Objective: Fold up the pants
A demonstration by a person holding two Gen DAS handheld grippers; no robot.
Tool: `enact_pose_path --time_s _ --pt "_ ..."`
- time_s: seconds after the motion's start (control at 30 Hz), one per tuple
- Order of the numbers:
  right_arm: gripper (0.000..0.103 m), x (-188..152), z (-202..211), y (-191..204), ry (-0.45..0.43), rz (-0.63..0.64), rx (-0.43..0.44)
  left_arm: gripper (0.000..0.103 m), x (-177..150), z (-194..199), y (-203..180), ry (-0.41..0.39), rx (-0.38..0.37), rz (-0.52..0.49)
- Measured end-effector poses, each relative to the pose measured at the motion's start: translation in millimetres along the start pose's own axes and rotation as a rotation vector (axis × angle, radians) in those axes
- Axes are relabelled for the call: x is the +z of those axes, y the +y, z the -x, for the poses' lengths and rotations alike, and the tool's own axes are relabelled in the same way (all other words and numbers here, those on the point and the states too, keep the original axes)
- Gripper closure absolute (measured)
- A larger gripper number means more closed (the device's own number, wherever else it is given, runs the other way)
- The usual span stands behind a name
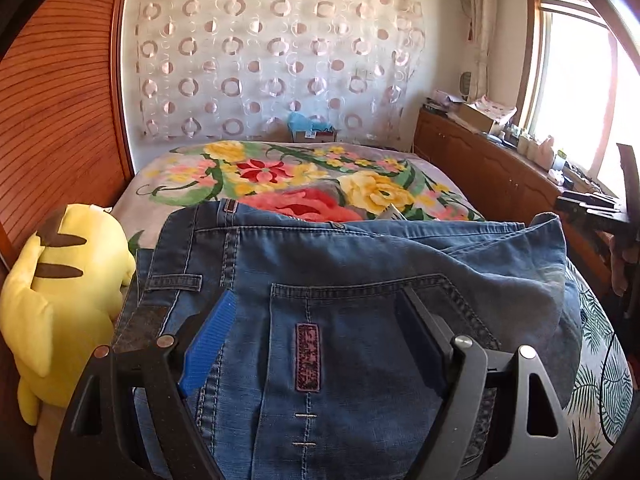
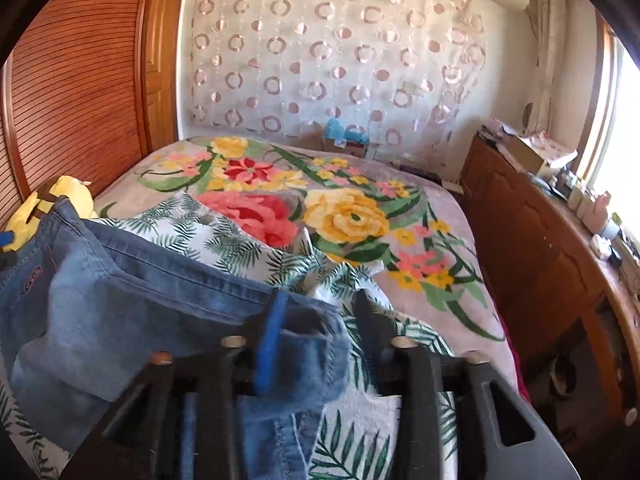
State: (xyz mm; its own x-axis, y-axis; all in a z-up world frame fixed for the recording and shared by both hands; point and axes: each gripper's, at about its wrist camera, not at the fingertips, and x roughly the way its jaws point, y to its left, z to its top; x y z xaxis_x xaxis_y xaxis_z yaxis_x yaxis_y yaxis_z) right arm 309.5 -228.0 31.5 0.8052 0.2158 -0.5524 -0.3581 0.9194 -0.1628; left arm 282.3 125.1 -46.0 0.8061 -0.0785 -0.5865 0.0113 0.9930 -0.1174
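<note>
Blue jeans (image 1: 360, 264) lie bunched on the bed with a back pocket facing up and a dark label on it. My left gripper (image 1: 316, 334) hovers over that pocket with its jaws wide apart; the blue pad (image 1: 212, 340) and the dark pad (image 1: 424, 332) stand on either side of it, pressing nothing. In the right wrist view a folded edge of the jeans (image 2: 120, 300) runs in from the left. My right gripper (image 2: 320, 332) is open. A loose flap of denim hangs between the jaws against the blue pad (image 2: 272, 340), and the other finger stands clear of it.
A yellow plush toy (image 1: 68, 292) sits against the slatted wooden door (image 1: 60, 120) on the left. The floral blanket (image 1: 280, 176) covers the far bed, with a leaf-print sheet (image 2: 240, 240) nearer. On the right a cluttered wooden cabinet (image 2: 540, 260) runs under the window. A hand (image 1: 622, 268) shows at the right edge.
</note>
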Motion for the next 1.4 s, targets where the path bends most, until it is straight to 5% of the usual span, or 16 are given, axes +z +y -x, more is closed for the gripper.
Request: enact_pose_path --time_s 0.27,0.6,1.1,1.4 --pt "0.047 -6 -33 -5 0.095 -0.023 -0.001 0.021 3 11 24 -0.009 0.043 0.025" --pt "0.043 -15 -25 -30 0.094 -0.128 0.001 0.021 28 -14 84 0.075 0.119 -0.006" --pt "0.043 -20 -27 -41 0.142 -0.160 0.074 0.058 46 -91 107 0.247 0.076 -0.045" --pt "0.043 -27 -27 -38 0.151 -0.173 0.101 0.057 43 -103 113 0.284 0.067 -0.028"
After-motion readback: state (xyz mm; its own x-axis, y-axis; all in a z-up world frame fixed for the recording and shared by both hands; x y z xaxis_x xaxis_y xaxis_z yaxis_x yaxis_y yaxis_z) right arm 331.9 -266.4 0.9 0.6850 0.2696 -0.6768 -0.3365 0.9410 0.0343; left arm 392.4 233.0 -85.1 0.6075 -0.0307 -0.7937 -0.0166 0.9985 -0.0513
